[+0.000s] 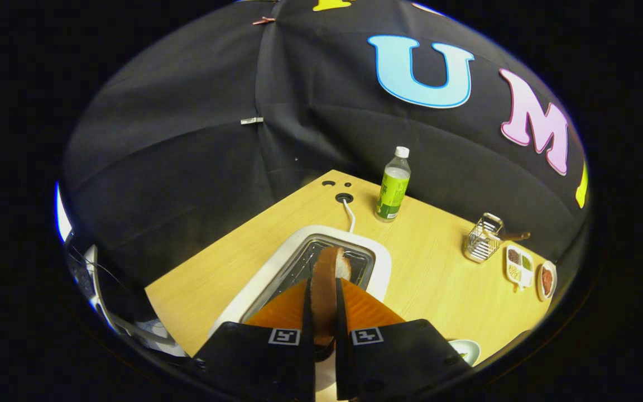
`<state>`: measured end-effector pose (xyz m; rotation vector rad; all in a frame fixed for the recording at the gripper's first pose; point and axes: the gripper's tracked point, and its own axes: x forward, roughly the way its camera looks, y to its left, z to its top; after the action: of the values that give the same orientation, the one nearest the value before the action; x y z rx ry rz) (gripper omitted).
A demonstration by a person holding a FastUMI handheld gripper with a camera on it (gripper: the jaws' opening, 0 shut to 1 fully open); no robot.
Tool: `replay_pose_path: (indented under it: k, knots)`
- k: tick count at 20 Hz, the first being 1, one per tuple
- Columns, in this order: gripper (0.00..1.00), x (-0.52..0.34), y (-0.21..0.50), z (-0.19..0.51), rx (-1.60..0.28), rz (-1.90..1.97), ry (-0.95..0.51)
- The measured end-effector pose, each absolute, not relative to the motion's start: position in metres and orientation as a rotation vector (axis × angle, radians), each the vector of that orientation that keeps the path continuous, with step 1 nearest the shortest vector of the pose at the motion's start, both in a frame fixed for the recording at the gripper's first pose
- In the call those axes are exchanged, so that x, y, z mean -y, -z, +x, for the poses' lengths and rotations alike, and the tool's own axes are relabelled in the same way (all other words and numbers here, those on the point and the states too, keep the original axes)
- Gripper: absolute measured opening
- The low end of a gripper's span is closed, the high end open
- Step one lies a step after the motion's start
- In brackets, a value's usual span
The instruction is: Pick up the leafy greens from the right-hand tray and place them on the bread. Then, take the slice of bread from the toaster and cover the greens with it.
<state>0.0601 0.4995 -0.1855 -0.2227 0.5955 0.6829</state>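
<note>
Gripper view shows my hand-held gripper nearly closed, with both fingers pressing on the slice of bread, which stands on its edge between them. Its far end is over the open slot of the white toaster on the wooden worktop. Beyond the toaster stands a bottle, and a wire rack and two small dishes are well apart to the side.
</note>
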Motion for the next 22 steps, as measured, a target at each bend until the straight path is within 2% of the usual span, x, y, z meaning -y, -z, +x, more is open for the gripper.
replay_pose_path:
  k: [11, 18, 22]
  knots:
    - [0.16, -0.477, 0.1, 0.058, -0.515, -0.1, -0.731]
    - [0.16, -0.421, 0.057, 0.074, -0.462, -0.02, -0.671]
    - [0.16, -0.365, 0.062, 0.086, -0.474, 0.006, -0.591]
